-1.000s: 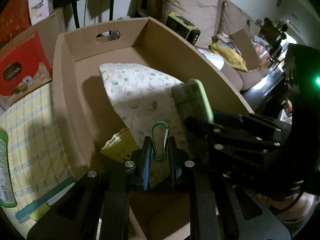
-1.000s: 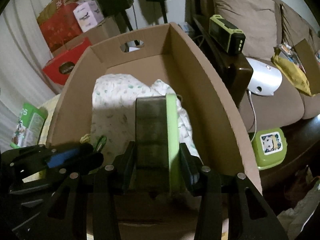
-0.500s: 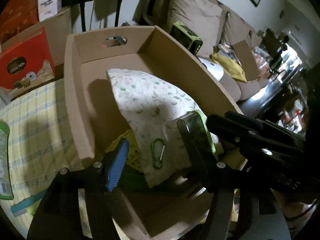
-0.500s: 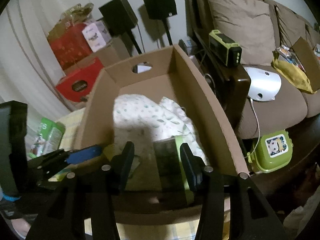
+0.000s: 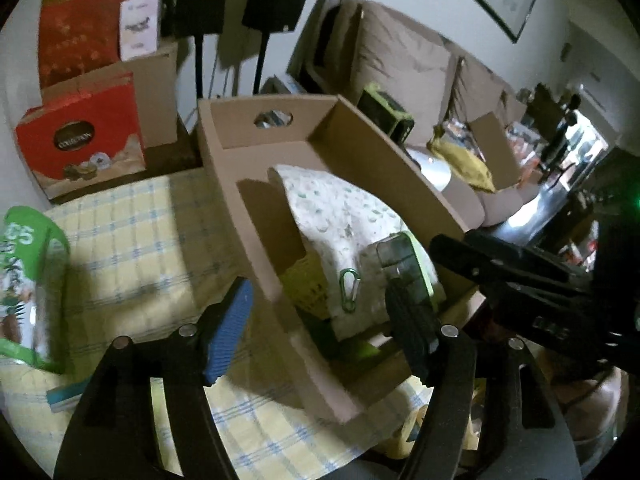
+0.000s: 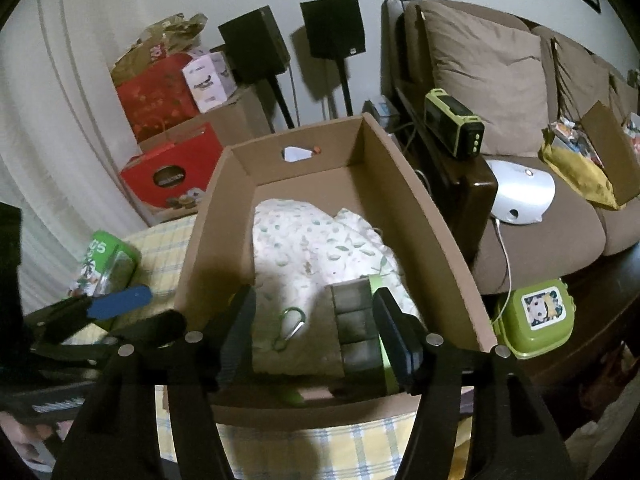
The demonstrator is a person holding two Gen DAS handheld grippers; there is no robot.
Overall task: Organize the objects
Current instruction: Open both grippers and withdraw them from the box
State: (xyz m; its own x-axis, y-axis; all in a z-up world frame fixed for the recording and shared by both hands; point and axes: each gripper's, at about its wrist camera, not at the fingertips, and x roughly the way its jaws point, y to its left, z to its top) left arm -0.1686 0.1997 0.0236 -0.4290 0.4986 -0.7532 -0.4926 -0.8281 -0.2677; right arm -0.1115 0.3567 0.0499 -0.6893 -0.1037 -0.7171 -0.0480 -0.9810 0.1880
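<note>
An open cardboard box (image 5: 236, 184) (image 6: 432, 240) stands on a yellow checked cloth. Inside lie a white leaf-print cloth (image 5: 340, 212) (image 6: 312, 240), a green carabiner (image 5: 349, 290) (image 6: 289, 326), a green-edged grey case (image 5: 404, 264) (image 6: 358, 328) and a yellow mesh item (image 5: 306, 286). My left gripper (image 5: 320, 332) is open and empty, above the box's near left wall. My right gripper (image 6: 316, 336) is open and empty, just behind the case and carabiner at the box's near end.
A green packet (image 5: 28, 280) (image 6: 104, 264) lies on the cloth left of the box. Red gift boxes (image 5: 80, 140) and speaker stands (image 6: 332, 28) are behind. A sofa (image 6: 540, 220) with a green lunch box (image 6: 536, 316) is to the right.
Both grippers opened and drew back. The left let go of the carabiner, the right let go of the green-edged case; both now lie in the box.
</note>
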